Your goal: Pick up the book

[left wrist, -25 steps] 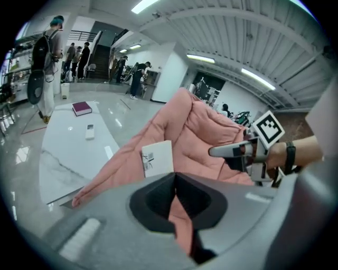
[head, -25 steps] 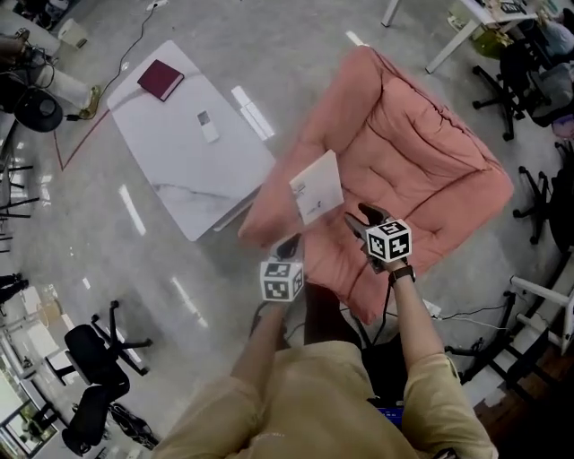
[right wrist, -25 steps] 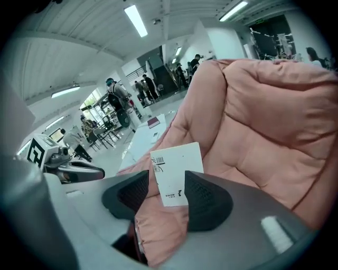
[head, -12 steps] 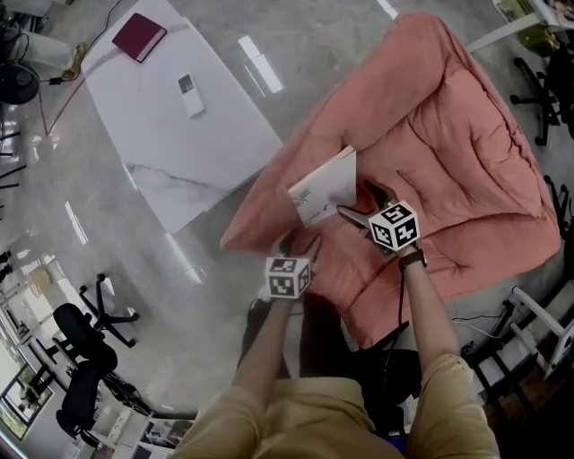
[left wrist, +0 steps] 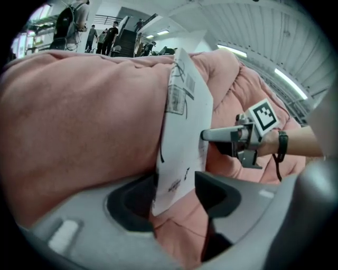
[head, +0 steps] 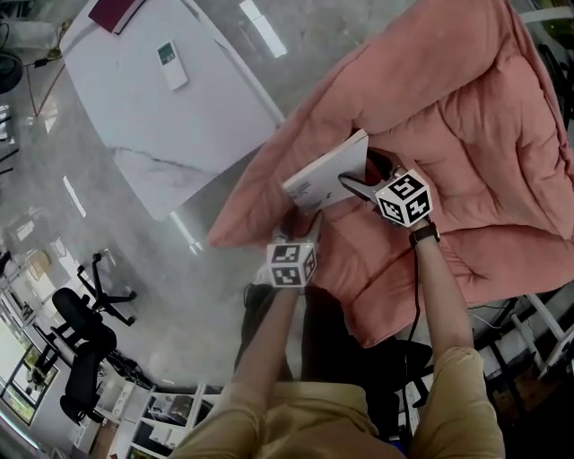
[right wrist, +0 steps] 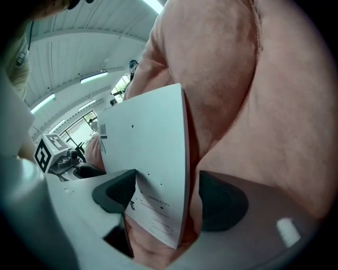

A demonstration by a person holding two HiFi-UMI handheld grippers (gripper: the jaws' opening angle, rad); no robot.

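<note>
A thin white book (head: 327, 170) stands tilted on edge against the pink cushioned sofa (head: 448, 116). My left gripper (head: 300, 224) reaches its lower corner from below. In the left gripper view the book (left wrist: 185, 121) sits between the closing jaws of that gripper (left wrist: 174, 198), against the left pad. My right gripper (head: 359, 175) comes in from the right. In the right gripper view the book (right wrist: 148, 153) lies between this gripper's (right wrist: 166, 195) closing jaws, against the left pad, and pink cushion shows in the gap before the right pad.
A white marble table (head: 179, 116) stands to the upper left of the sofa, with a remote (head: 169, 64) and a dark red book (head: 112, 11) on it. Black office chairs (head: 85, 336) stand at the lower left on the grey floor. The sofa's folds rise close around both grippers.
Both grippers have closed in on the white book, which now leans lower against the cushion. The head view has swung, so the sofa looks larger and the table has slid toward the top edge.
</note>
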